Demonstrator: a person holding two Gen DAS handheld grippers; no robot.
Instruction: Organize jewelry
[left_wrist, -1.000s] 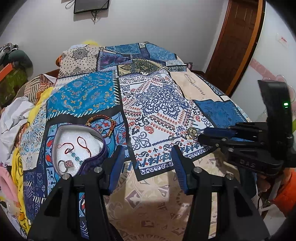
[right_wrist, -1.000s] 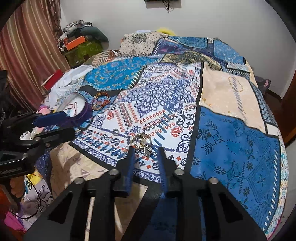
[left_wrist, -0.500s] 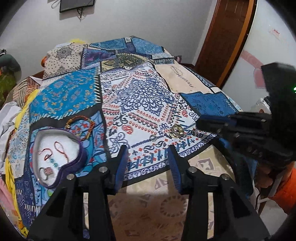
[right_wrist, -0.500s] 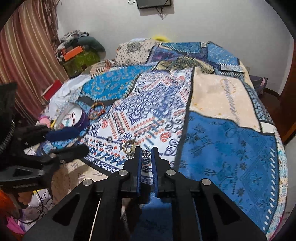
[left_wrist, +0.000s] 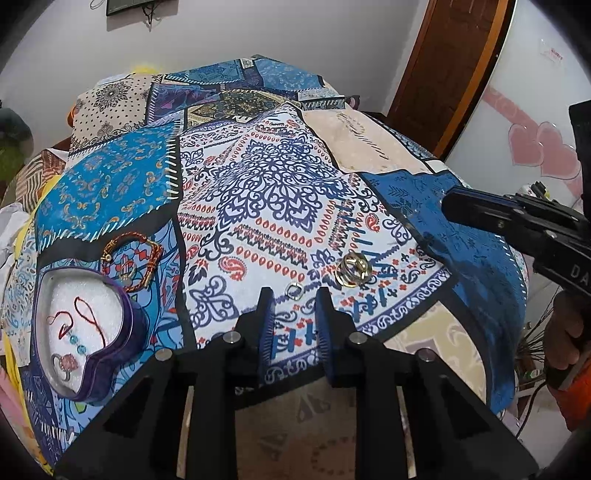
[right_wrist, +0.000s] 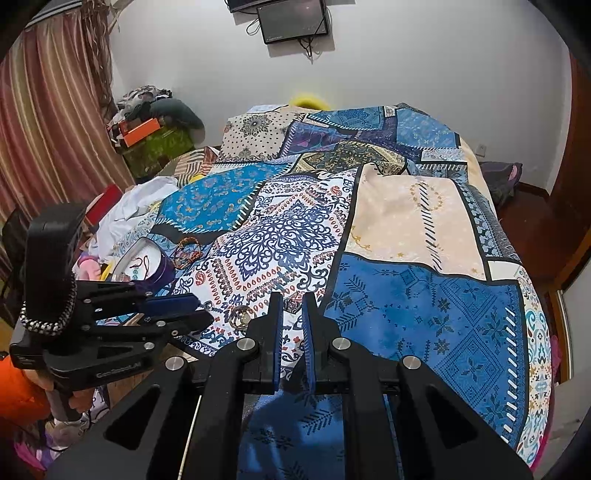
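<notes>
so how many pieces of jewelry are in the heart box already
2: a red cord bracelet with blue beads lies across the middle of the heart-shaped box, and a pink-stone ring sits at its near end. The near wall may hide more.

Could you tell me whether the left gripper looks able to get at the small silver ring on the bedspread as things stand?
Probably yes: the left gripper is open, the small silver ring lies just beyond its fingertips, and nothing sits between them.

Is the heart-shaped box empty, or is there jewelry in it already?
Not empty: the lidless heart-shaped box holds a red cord bracelet and a ring on its white lining.
</notes>
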